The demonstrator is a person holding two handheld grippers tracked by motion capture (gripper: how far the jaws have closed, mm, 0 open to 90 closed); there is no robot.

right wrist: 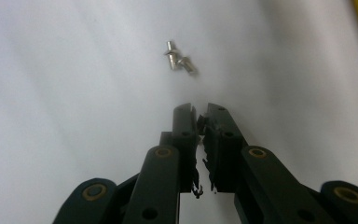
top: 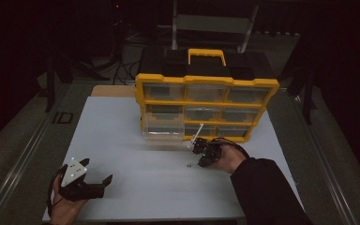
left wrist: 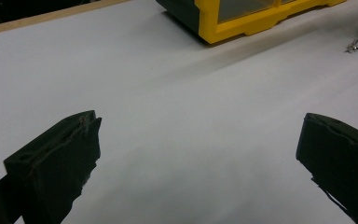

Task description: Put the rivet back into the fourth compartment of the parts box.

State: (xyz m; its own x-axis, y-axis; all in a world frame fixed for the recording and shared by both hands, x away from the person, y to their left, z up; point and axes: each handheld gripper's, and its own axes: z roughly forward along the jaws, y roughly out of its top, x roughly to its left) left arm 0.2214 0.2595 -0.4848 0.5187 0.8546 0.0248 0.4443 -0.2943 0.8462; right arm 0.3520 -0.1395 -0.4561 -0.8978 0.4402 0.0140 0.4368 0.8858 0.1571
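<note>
Metal screws (right wrist: 179, 59) lie just ahead of right hand-held gripper (right wrist: 199, 108), jaws nearly closed, empty. Left hand-held gripper (left wrist: 198, 140) wide over white desk (left wrist: 168, 93).

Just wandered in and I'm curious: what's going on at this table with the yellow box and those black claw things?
A person holds a two-jaw gripper in each hand. The right gripper, jaws closed and apparently empty, sits by the yellow organizer, just short of some small screws on the white table. One clear drawer is pulled out. The left gripper rests open, away from everything.
</note>
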